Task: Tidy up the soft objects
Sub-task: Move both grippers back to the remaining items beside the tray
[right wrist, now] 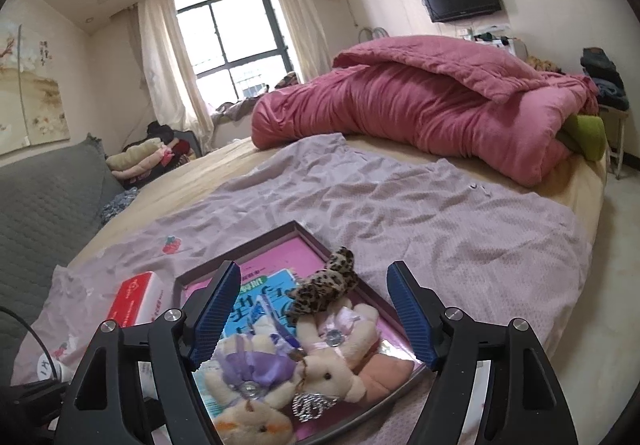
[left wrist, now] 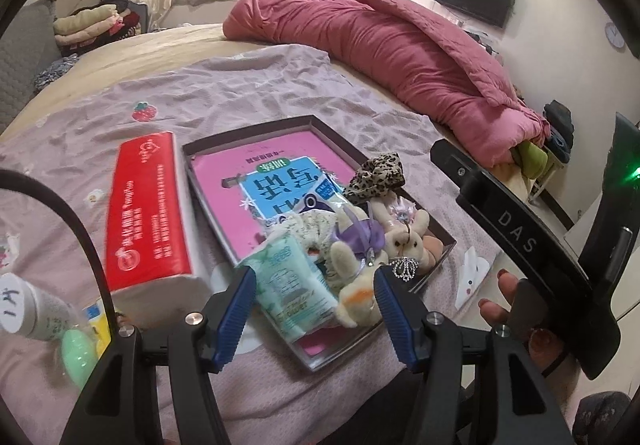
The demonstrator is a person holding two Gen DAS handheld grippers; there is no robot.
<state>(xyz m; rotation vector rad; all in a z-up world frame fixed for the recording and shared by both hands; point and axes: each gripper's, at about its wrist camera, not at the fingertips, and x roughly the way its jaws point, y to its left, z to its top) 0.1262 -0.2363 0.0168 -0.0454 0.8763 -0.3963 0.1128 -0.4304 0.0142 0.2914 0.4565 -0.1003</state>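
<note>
A shallow dark-rimmed tray (left wrist: 248,129) (right wrist: 240,251) lies on the bed with a pink and blue booklet in it. Piled at its near end are a mint tissue pack (left wrist: 292,285), two cream plush bunnies (left wrist: 404,241) (right wrist: 336,361), one with a purple bow (right wrist: 248,369), and a leopard-print scrunchie (left wrist: 376,175) (right wrist: 324,285). My left gripper (left wrist: 316,305) hovers open just above the tissue pack, and its blue pads touch nothing. My right gripper (right wrist: 312,313) also stands open, above the bunnies, with nothing held.
A red tissue brick (left wrist: 148,213) (right wrist: 140,297) lies left of the tray on the lilac cloth (left wrist: 240,85). A labelled tube (left wrist: 28,309) and a green egg shape (left wrist: 78,355) sit near left. A rolled pink quilt (left wrist: 400,45) (right wrist: 420,113) fills the far right of the bed.
</note>
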